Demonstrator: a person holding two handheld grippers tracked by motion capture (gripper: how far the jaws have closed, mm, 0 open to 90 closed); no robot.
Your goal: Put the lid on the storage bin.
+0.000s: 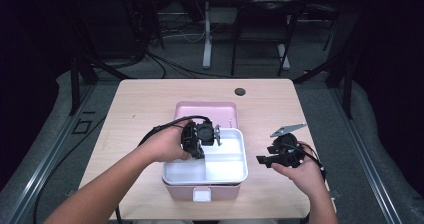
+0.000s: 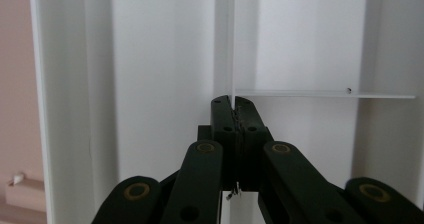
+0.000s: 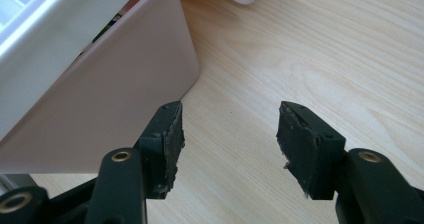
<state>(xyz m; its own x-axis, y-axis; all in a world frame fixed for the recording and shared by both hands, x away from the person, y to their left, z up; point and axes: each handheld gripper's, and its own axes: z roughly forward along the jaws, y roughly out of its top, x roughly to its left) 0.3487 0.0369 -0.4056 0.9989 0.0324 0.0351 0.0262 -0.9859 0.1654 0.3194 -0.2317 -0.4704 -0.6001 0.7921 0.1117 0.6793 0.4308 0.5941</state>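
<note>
A pink box (image 1: 200, 190) sits on the wooden table (image 1: 145, 104) with its lid (image 1: 205, 109) open at the back. A white tray (image 1: 227, 171) with compartments rests in the box. My left gripper (image 1: 202, 151) points down into the tray. In the left gripper view, the left gripper (image 2: 234, 104) is shut on a thin upright divider (image 2: 233, 44) where a cross wall (image 2: 325, 94) meets it. My right gripper (image 1: 260, 160) is held open just right of the box, over the table. In the right gripper view, the right gripper (image 3: 230, 129) has nothing between its jaws, and the pink box wall (image 3: 110, 84) is beside its left jaw.
A white latch (image 1: 201, 194) is on the box's front side. A dark round hole (image 1: 240, 91) is in the tabletop at the back. Cables trail from both grippers. Bare wood (image 3: 310, 59) lies ahead of the right gripper.
</note>
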